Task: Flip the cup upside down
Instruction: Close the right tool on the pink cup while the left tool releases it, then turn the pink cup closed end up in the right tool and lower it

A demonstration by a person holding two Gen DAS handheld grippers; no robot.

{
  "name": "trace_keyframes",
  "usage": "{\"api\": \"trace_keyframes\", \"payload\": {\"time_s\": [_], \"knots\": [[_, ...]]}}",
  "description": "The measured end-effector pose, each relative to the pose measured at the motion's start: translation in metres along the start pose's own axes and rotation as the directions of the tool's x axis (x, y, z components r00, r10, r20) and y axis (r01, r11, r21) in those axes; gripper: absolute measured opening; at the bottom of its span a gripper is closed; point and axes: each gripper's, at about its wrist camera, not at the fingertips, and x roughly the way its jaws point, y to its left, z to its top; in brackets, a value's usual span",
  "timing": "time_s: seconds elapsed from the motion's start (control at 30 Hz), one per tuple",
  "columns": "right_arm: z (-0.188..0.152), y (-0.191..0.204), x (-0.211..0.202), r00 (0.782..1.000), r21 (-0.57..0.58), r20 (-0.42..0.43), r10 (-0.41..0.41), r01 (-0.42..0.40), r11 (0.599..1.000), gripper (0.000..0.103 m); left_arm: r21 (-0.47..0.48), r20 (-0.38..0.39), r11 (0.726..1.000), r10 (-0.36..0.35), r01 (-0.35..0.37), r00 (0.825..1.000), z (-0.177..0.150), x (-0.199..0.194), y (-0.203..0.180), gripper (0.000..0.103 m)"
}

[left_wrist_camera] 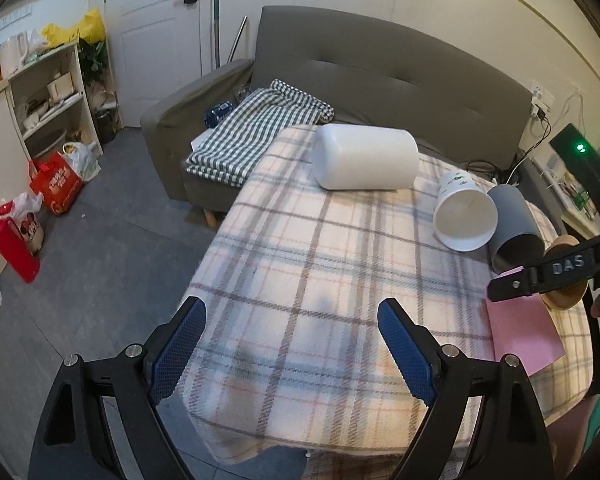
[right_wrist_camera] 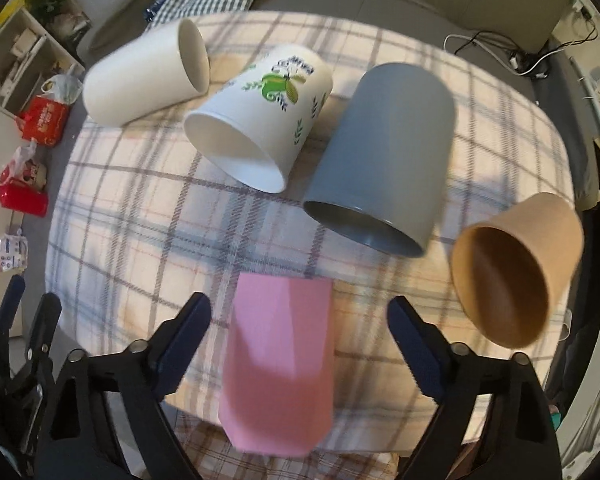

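The right tongs [right_wrist_camera: 300, 320] are spread wide right over the pink cup [right_wrist_camera: 278, 360], which lies on its side at the near edge of the counter [right_wrist_camera: 140, 200]. I'd pinch mid-body, then roll the wrist so the rim lands down. The left tongs [left_wrist_camera: 292, 344] are spread too, holding nothing.

Black plastic frame on the left gripper [left_wrist_camera: 292, 344], with triangular cut-outs in each arm and silver round screw heads at the joints. Blue, finely cross-hatched pads [left_wrist_camera: 180, 354] lining the jaws. Same black frame, silver screws and dark blue pads on the right gripper [right_wrist_camera: 300, 340]. Raised letters "DAS" moulded into its black side. Bare skin at the far right edge.
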Motion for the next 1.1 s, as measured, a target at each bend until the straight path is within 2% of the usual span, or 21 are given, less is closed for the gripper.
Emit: {"api": "trace_keyframes", "payload": {"time_s": [0.17, 0.2, 0.23, 0.43, 0.53, 0.67, 0.7, 0.77, 0.87, 0.9, 0.93, 1.03, 1.1], "knots": [[0.007, 0.000, 0.013, 0.999, 0.017, -0.034, 0.031, -0.030, 0.999, 0.065, 0.016, -0.022, 1.000, 0.014, -0.014, 1.000, -0.003, 0.005, -0.001, 0.091], [0.008, 0.000, 0.012, 0.999, 0.017, -0.033, 0.040, -0.040, 0.999, 0.056, 0.016, -0.023, 1.000, 0.015, -0.015, 1.000, -0.003, 0.006, -0.001, 0.091], [0.007, -0.001, 0.011, 0.999, 0.015, -0.029, 0.042, -0.042, 0.999, 0.053, 0.016, -0.023, 1.000, 0.017, -0.017, 1.000, -0.003, 0.006, 0.000, 0.091], [0.002, 0.000, -0.017, 0.997, -0.006, 0.042, 0.067, -0.067, 0.998, 0.053, 0.005, -0.006, 1.000, 0.014, -0.014, 1.000, 0.001, -0.002, -0.002, 0.091], [-0.005, 0.002, -0.043, 0.993, -0.042, 0.109, 0.054, -0.050, 0.998, 0.052, 0.002, 0.014, 1.000, 0.010, -0.010, 1.000, 0.003, -0.011, -0.004, 0.091], [-0.019, 0.006, -0.070, 0.971, -0.100, 0.235, 0.052, -0.029, 0.995, 0.052, -0.012, 0.027, 1.000, 0.010, -0.010, 1.000, 0.004, -0.018, -0.005, 0.091], [-0.025, 0.006, -0.077, 0.959, -0.109, 0.278, 0.049, -0.020, 0.994, 0.052, -0.016, 0.029, 1.000, 0.010, -0.009, 1.000, 0.004, -0.019, -0.005, 0.091], [-0.039, 0.006, -0.087, 0.924, -0.128, 0.382, 0.034, 0.016, 0.992, 0.052, -0.025, 0.031, 1.000, 0.013, -0.012, 0.999, 0.004, -0.020, -0.005, 0.091], [-0.055, 0.011, -0.094, 0.839, -0.147, 0.544, -0.012, 0.109, 0.983, 0.052, -0.035, 0.026, 0.999, 0.013, -0.012, 1.000, 0.004, -0.019, -0.005, 0.091], [-0.063, 0.011, -0.095, 0.802, -0.150, 0.598, -0.010, 0.124, 0.981, 0.052, -0.035, 0.021, 0.999, 0.013, -0.013, 1.000, 0.003, -0.017, -0.006, 0.091], [-0.068, 0.011, -0.093, 0.773, -0.150, 0.634, 0.002, 0.121, 0.981, 0.052, -0.032, 0.017, 0.999, 0.015, -0.014, 1.000, 0.003, -0.016, -0.006, 0.091], [-0.070, 0.010, -0.085, 0.722, -0.130, 0.691, 0.025, 0.091, 0.987, 0.052, -0.023, 0.007, 1.000, 0.017, -0.017, 1.000, 0.001, -0.010, -0.008, 0.091], [-0.071, 0.008, -0.084, 0.703, -0.125, 0.710, 0.032, 0.081, 0.989, 0.052, -0.018, -0.002, 1.000, 0.019, -0.019, 1.000, 0.001, -0.005, -0.010, 0.091]]}}
